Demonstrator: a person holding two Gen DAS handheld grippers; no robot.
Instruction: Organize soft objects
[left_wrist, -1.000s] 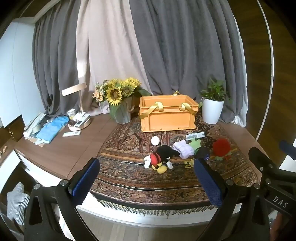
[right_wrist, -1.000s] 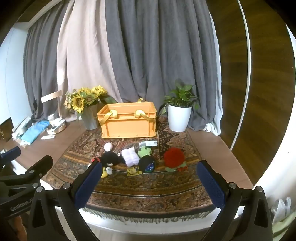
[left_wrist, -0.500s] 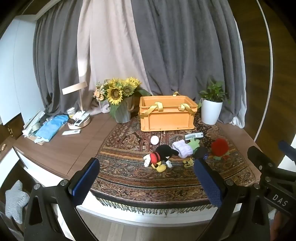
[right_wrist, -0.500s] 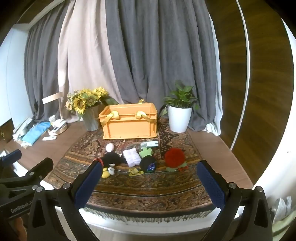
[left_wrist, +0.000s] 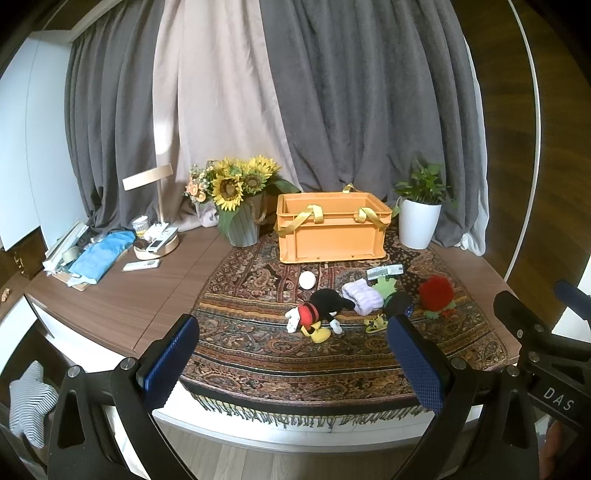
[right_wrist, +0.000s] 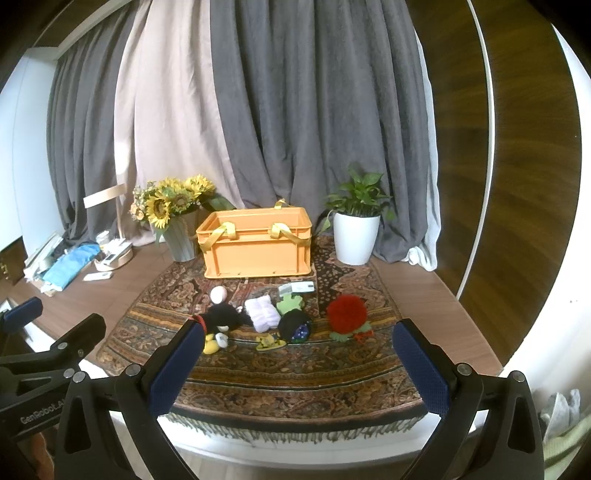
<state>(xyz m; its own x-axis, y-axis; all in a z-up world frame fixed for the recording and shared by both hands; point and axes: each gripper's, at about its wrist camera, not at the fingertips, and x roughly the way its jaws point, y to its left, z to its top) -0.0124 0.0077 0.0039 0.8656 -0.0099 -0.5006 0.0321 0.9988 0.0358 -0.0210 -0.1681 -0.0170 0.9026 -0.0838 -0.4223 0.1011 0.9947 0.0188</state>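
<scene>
Grey and beige curtains (left_wrist: 295, 110) are hanging behind a wooden bench (left_wrist: 155, 291), and a patterned rug (left_wrist: 266, 354) is lying over its near part. On the rug a cluster of soft toys is sitting in a loose row: a black mouse doll (left_wrist: 319, 308) (right_wrist: 221, 319) with red shorts and yellow shoes is lying at the left end, a lilac folded cloth (left_wrist: 362, 300) (right_wrist: 261, 313) is touching it on the right, a green plush (left_wrist: 385, 286) (right_wrist: 289, 303) is lying just behind, a dark round plush (right_wrist: 294, 325) is sitting in front of that, and a red fuzzy toy (left_wrist: 436, 293) (right_wrist: 347, 314) is resting at the right end, slightly apart. A small yellow toy (right_wrist: 270, 342) is lying at the front of the group, and a white ball (left_wrist: 307, 280) (right_wrist: 218, 294) is sitting behind the mouse doll. An orange crate (left_wrist: 332, 230) (right_wrist: 256, 245) with yellow straps is standing farther back on the rug, open at the top. Sunflowers in a grey vase (left_wrist: 242, 221) are standing to its left, a potted plant (left_wrist: 421, 218) (right_wrist: 356, 232) to its right. A desk lamp (left_wrist: 159, 210) and a blue cloth (left_wrist: 101, 254) are lying at the bench's far left.

The left claw (left_wrist: 293, 365) is hovering off the near edge of the bench, released wide and gripping nothing. The right claw (right_wrist: 295, 369) is hovering likewise, spread wide and empty.
</scene>
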